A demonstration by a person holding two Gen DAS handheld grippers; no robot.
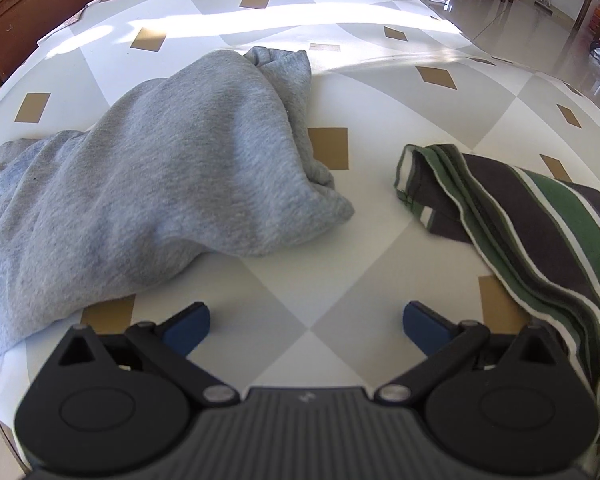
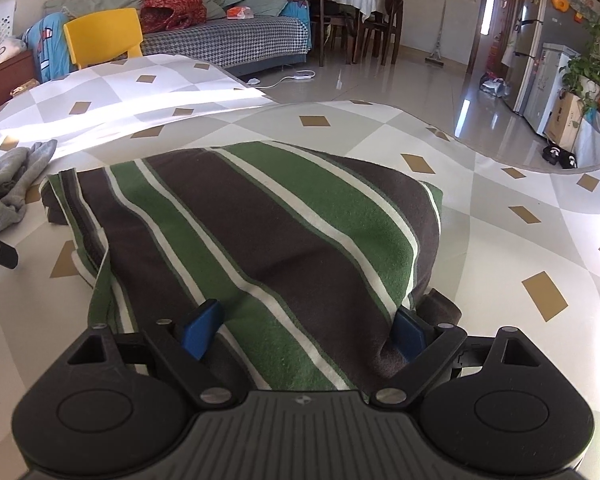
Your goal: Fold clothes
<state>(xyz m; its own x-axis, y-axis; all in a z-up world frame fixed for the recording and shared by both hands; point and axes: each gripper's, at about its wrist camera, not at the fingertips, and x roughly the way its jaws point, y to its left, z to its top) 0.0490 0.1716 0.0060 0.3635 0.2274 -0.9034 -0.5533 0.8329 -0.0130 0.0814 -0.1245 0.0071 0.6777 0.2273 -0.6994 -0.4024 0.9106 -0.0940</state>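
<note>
Two garments on the diamond-patterned table (image 1: 308, 240), two claws.
One crumpled grey fleece sweatshirt (image 1: 160, 184); one green, brown and white striped folded garment (image 2: 268, 232). Left claw (image 1: 306, 322) spread, empty; right claw (image 2: 302, 330) spread astride the striped cloth.

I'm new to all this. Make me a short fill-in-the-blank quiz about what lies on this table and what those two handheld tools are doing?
1. The crumpled garment in front of the left gripper is plain ____.
2. The folded striped garment has brown, white and ____ stripes.
3. The left gripper's jaws stand open over the bare ____, with nothing between them.
4. The right gripper has its open jaws on either side of the ____ garment's near edge.

Missing words: grey; green; tablecloth; striped
</note>
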